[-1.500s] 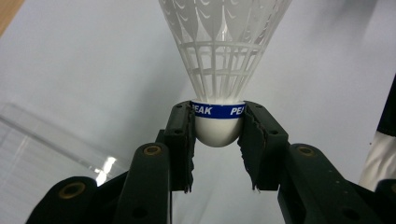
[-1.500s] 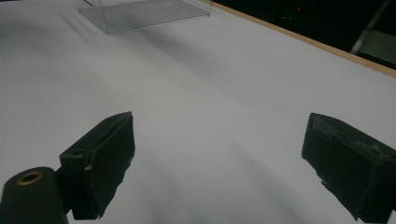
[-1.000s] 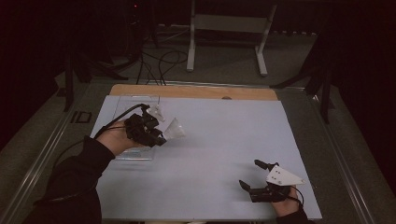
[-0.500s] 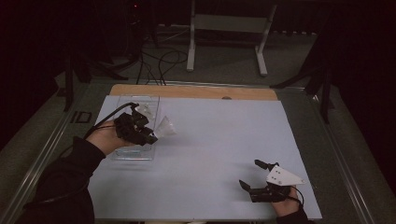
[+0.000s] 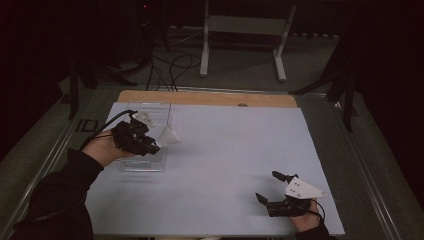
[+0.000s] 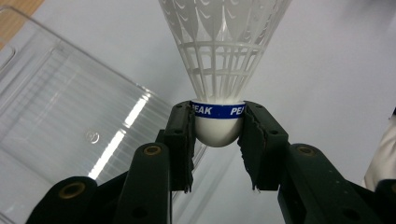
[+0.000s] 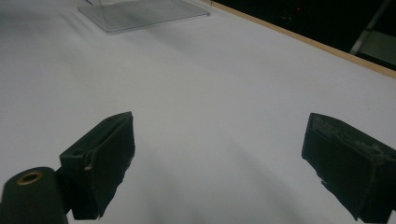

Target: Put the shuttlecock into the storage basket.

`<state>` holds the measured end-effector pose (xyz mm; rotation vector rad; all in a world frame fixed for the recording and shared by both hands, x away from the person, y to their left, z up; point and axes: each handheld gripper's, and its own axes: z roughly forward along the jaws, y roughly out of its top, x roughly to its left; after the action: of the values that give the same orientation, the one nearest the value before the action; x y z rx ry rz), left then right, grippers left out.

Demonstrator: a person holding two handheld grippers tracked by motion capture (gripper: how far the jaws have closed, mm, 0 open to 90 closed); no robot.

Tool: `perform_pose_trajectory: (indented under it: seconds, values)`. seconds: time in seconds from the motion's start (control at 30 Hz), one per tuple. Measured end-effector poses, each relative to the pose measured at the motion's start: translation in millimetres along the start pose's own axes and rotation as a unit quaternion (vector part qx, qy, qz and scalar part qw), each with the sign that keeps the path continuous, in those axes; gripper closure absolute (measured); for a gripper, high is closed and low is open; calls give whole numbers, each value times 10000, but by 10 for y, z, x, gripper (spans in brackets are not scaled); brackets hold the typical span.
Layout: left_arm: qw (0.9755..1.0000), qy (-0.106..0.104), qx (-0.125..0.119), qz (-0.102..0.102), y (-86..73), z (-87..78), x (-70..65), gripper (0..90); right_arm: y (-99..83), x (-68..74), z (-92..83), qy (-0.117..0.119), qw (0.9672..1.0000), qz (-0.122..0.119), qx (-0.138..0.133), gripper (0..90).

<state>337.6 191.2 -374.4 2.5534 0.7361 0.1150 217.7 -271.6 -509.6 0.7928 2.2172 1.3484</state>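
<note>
A white shuttlecock [image 6: 219, 70] with a blue band around its cork is clamped by the cork between the jaws of my left gripper [image 6: 217, 135]. In the high view that left gripper [image 5: 155, 145] hangs over the right edge of a clear plastic tray [image 5: 150, 112] at the table's left, with the shuttlecock [image 5: 168, 135] skirt pointing right. The tray [image 6: 60, 107] lies below and left of the jaws in the left gripper view. Near the front right of the table my right gripper [image 5: 268, 187] rests open, nothing between its jaws [image 7: 219, 158].
A white sheet [image 5: 225, 150] covers the table, with a wooden strip [image 5: 210, 98] along its far edge. The clear tray [image 7: 140, 11] sits far ahead in the right gripper view. Beyond the table are a white stand [image 5: 245, 30] and floor cables [image 5: 165, 65].
My left gripper with the shuttlecock has drifted left and slightly farther, over the tray's right edge. The right gripper has stayed put.
</note>
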Motion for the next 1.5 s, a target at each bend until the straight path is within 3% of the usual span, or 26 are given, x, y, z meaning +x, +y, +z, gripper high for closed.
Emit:
perform_pose_trajectory:
  seconds: [0.93, 1.5]
  values:
    - [9987, 256, 132, -430, -362, -215, 246, 659, -3, 5, 4, -31, 10000, 13, 36, 94]
    - [9952, 532, 124, -816, -620, -373, 397, 659, -2, 10, 6, -24, 10000, -12, 47, 94]
